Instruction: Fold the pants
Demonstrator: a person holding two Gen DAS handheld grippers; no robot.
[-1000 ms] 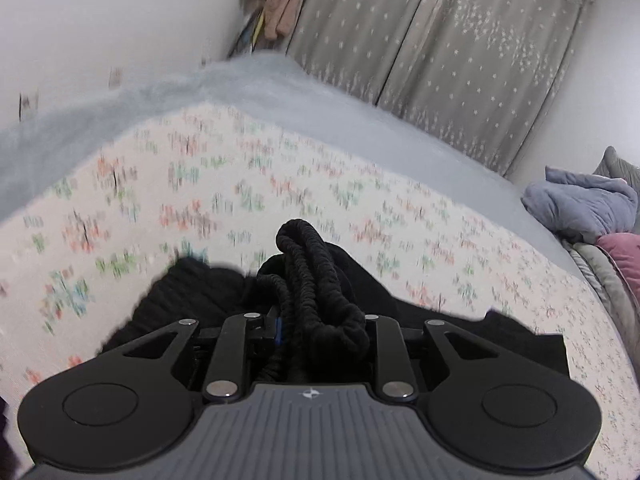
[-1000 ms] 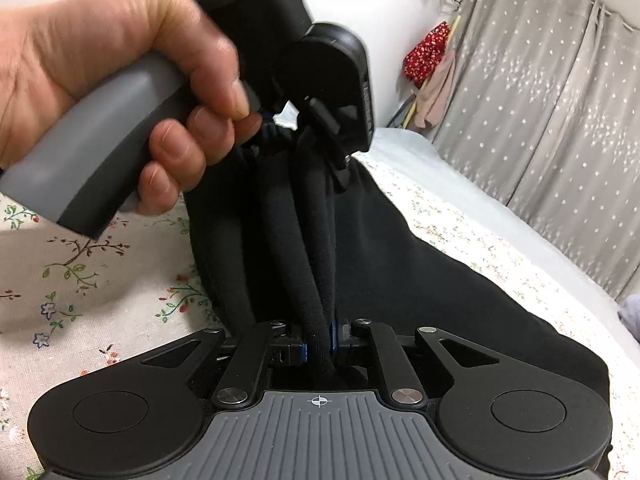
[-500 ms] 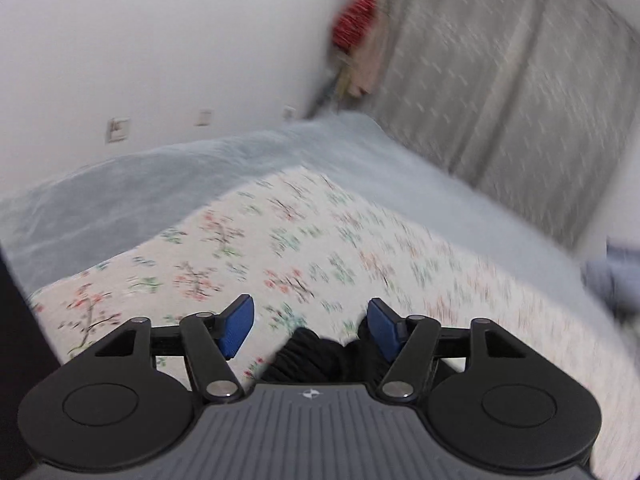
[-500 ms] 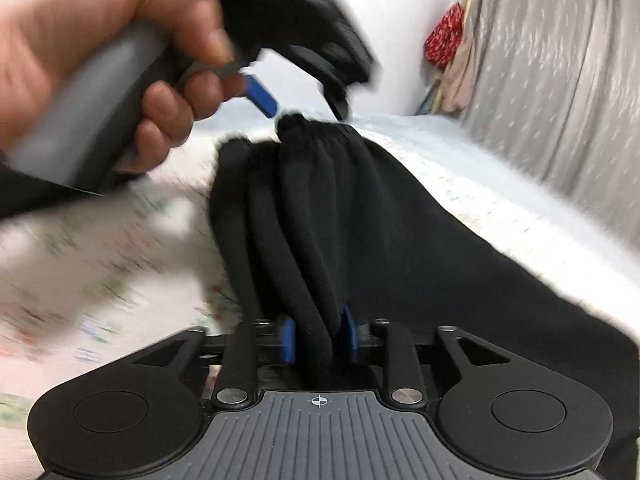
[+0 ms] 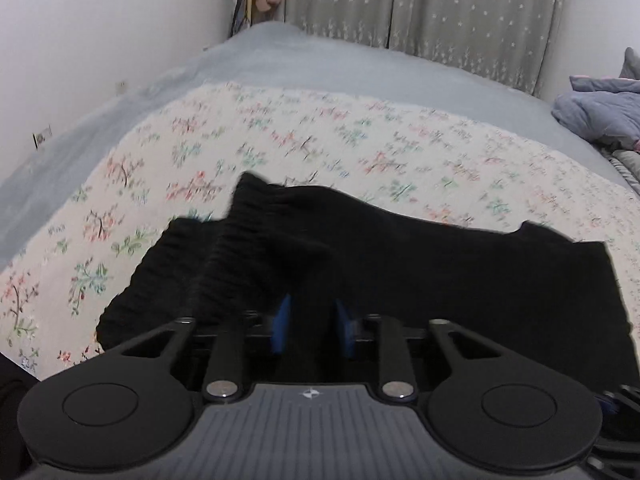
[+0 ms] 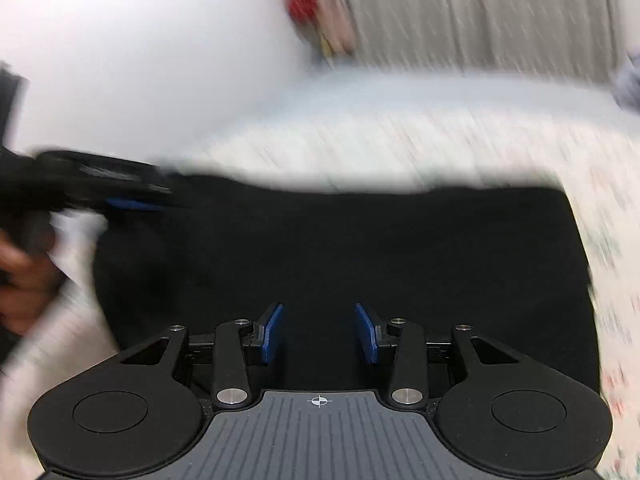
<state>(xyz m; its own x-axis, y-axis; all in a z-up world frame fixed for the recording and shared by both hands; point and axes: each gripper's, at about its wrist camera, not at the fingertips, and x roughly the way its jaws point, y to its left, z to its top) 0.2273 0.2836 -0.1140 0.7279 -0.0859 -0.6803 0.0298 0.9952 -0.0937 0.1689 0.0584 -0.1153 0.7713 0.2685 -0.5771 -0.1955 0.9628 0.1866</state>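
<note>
1. The black pants (image 5: 400, 272) lie spread across the flowered sheet (image 5: 320, 152) on the bed, with the gathered waistband (image 5: 256, 216) bunched at the left. Laid flat like this, they give a broad surface to fold over.

2. The left gripper (image 5: 312, 326) has just been closing, and a ridge of black cloth stands between its blue pads (image 5: 282, 322). The pads seem to be pinching that ridge, though the dark fabric hides the contact itself, so I judge it a grip rather than see it outright. Taking hold near the waistband end would let this hand carry that edge across.

3. The right gripper (image 6: 320, 332) has its jaws apart, the blue pads clear on both sides with only the flat cloth lying beyond them. Nothing is held; it hangs low over the middle of the pants, probably placed to seek a fresh hold or press the fabric down.

4. In the right wrist view the left gripper shows at the far left edge, blurred, with the person's hand (image 6: 24, 280) below it.

5. The fold itself is not yet made.
</note>
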